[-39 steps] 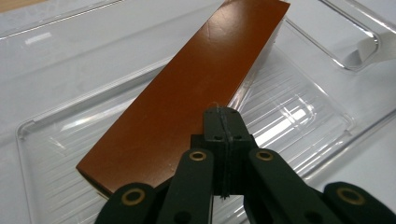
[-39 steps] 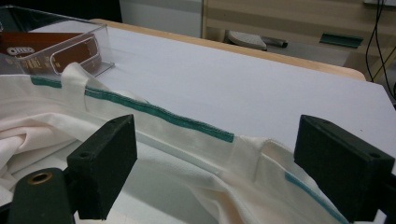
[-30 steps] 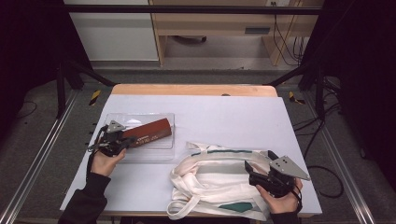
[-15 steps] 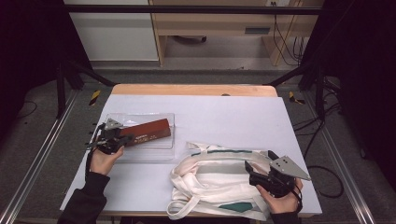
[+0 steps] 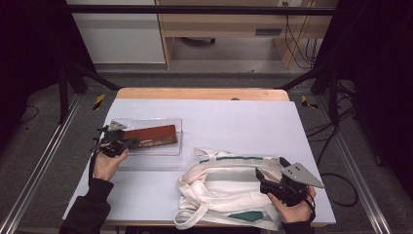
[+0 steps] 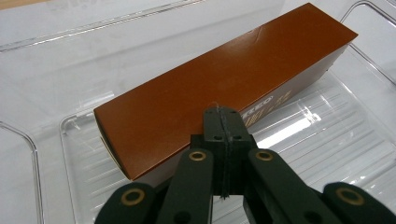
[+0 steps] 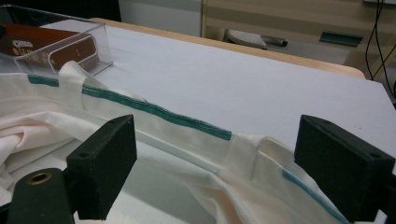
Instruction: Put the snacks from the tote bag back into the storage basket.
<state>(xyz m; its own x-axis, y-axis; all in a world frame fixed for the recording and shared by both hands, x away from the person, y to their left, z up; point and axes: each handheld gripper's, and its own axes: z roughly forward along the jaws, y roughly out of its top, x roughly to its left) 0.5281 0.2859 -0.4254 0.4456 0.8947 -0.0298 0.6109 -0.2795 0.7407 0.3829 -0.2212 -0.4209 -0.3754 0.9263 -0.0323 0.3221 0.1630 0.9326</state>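
Left gripper [image 6: 223, 154]: its jaws are pressed together with nothing between them; the tips are held at the near long side of the brown box [image 6: 224, 88], and contact can probably be assumed but is not clearly shown.
Brown box: laid flat inside the clear plastic tray [image 6: 327, 140], its long edge running away from the jaw tips toward the far right corner.
Tray: set on the white table [image 5: 234, 122], at its left half, just beside the bag.
Right gripper [image 7: 233, 172]: its jaws are spread wide, nothing is gripped; the green-trimmed rim of the white cloth bag [image 7: 177, 140] is seen between them.
Bag: spread on the table's near right part.
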